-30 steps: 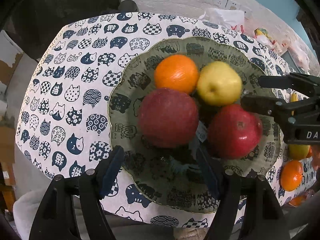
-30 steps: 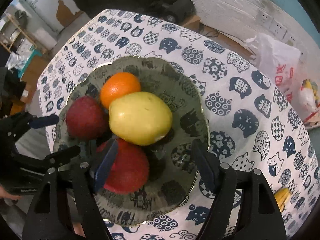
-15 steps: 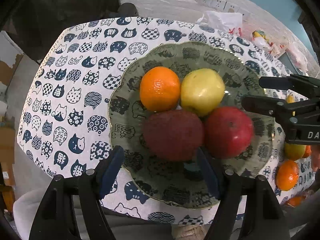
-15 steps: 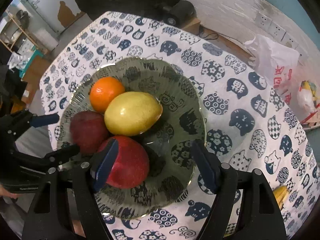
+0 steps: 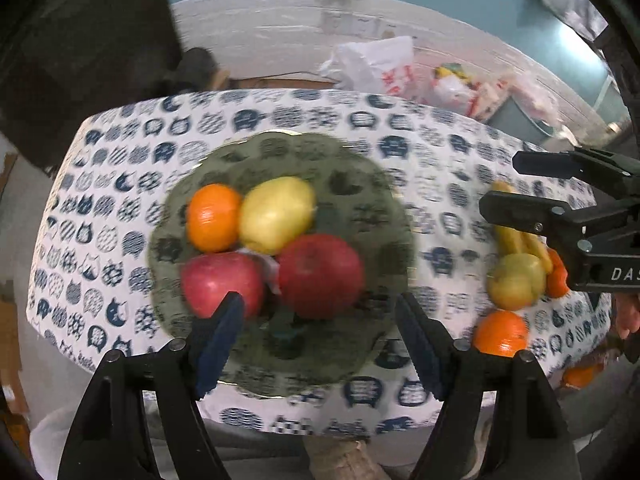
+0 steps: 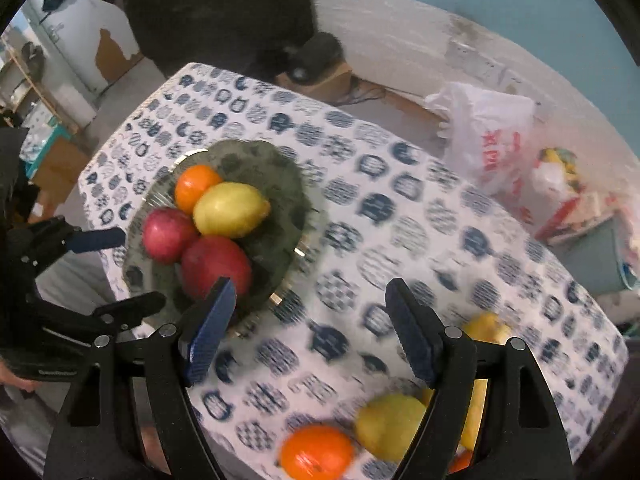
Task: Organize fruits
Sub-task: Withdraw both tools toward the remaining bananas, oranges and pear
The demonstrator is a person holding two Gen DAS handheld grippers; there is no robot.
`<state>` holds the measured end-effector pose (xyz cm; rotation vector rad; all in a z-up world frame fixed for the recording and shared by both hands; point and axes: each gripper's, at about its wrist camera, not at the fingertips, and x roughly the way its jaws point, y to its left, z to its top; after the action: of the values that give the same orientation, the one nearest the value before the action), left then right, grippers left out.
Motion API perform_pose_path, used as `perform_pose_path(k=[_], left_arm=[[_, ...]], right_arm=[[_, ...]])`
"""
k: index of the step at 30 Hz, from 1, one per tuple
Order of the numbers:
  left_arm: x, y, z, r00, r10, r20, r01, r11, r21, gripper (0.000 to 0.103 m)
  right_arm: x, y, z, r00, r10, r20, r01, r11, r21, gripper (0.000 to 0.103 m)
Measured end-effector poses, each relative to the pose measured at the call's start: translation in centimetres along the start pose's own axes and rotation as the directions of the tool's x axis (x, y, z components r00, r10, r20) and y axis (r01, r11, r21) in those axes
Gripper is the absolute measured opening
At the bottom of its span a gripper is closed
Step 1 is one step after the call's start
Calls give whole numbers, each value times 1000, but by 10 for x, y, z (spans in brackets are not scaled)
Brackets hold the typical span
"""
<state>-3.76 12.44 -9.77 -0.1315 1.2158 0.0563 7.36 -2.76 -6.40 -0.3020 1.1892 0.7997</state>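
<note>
A dark green patterned plate on the cat-print tablecloth holds an orange, a yellow pear and two red apples. My left gripper is open and empty, raised near the plate's front edge. My right gripper is open and empty above the cloth, right of the plate. Loose fruit lies at the table's right: an orange, a yellow-green pear and bananas.
White plastic bags and clutter lie on the floor beyond the table. A dark object sits on a cardboard box behind the table. The tablecloth's front edge drops off just below the left gripper.
Both grippers have pulled back and up from the plate. The right one has swung right over the cloth, and the loose fruit pile now shows. The fruit on the plate has not moved.
</note>
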Motion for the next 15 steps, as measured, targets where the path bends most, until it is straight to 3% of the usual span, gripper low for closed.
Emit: perform_pose_path(k=[7, 15], left_arm=[[-6, -55, -2, 1000, -21, -7, 21, 994, 108, 82], [9, -114, -10, 994, -61, -86, 77, 978, 196, 82]], right_arm=[[-37, -46, -36, 998, -69, -9, 70, 992, 103, 82], [-62, -105, -84, 991, -132, -31, 136, 960, 243, 84]])
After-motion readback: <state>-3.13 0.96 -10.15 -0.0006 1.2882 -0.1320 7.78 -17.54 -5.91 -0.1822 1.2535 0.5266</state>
